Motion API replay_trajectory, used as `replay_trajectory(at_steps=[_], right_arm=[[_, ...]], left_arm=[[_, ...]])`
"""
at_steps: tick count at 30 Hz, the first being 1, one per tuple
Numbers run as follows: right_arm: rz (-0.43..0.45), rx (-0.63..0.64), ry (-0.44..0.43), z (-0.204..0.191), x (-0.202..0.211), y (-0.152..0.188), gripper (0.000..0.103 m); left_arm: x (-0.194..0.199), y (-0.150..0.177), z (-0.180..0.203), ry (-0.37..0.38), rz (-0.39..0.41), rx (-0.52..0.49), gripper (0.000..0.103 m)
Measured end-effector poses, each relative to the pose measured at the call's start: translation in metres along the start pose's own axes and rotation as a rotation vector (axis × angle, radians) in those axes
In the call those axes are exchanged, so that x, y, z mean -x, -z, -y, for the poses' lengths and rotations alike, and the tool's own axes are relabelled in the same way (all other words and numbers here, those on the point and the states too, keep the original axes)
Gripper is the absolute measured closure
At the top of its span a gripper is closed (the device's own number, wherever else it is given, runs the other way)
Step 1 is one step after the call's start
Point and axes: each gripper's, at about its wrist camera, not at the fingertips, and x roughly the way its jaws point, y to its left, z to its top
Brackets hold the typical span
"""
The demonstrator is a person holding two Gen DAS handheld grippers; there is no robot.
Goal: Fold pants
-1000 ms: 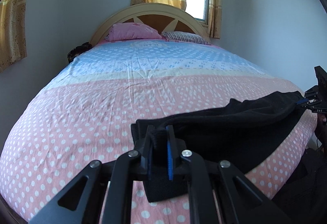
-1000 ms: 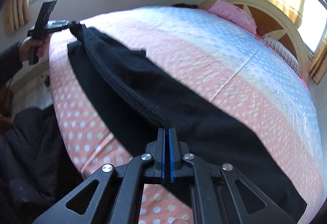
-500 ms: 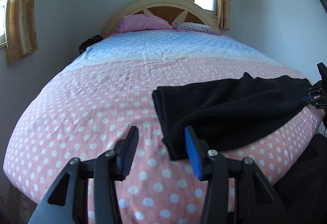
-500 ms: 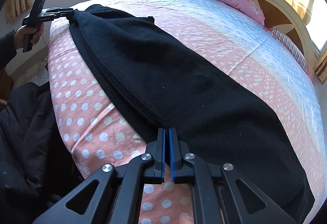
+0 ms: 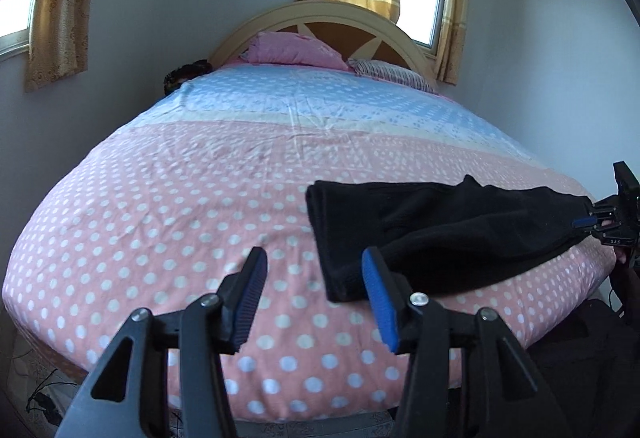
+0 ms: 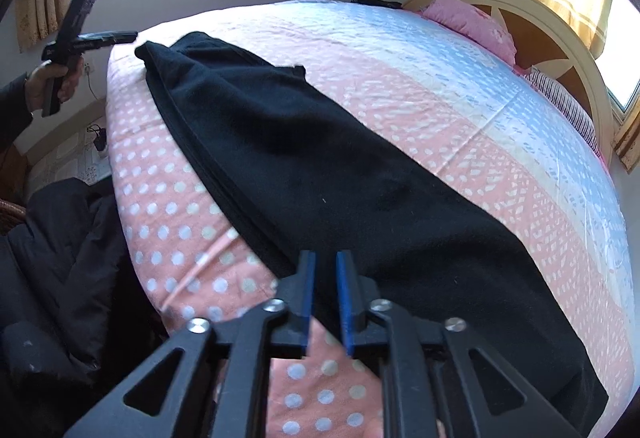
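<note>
While the left wrist view is read first, note the left claw point(image 5: 312, 288) at lower centre with its blue pads spread wide and nothing between them. The black pants point(image 5: 440, 226) lie at right of centre on the polka-dot bed point(image 5: 160, 206), one end squared off just beyond the pads. At the right edge the right claw point(image 5: 586, 223) sits at the far end of the garment; contact there is too small to confirm.

In the right wrist view, the right claw point(image 6: 322, 298) shows a narrow gap between its pads at lower centre, with the pants point(image 6: 320, 174) edge close in front; whether fabric is pinched cannot be told. The pants run as one long strip toward the upper left, where the left claw point(image 6: 120, 36) hangs clear.

Judgement: legs appear stacked lengthwise; the crosswise folds remain.
</note>
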Motion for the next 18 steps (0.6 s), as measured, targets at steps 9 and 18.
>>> replay_trajectory(at_steps=[9, 18], right_arm=[[0.056, 0.068, -0.053, -0.029, -0.001, -0.029, 0.054], [0.099, 0.058, -0.065, -0.037, -0.006, -0.044, 0.053]], left_arm=[[-0.045, -0.037, -0.009, 0.063, -0.1, 0.109, 0.051], [-0.1, -0.054, 0.002, 0.063, -0.245, 0.102, 0.055]])
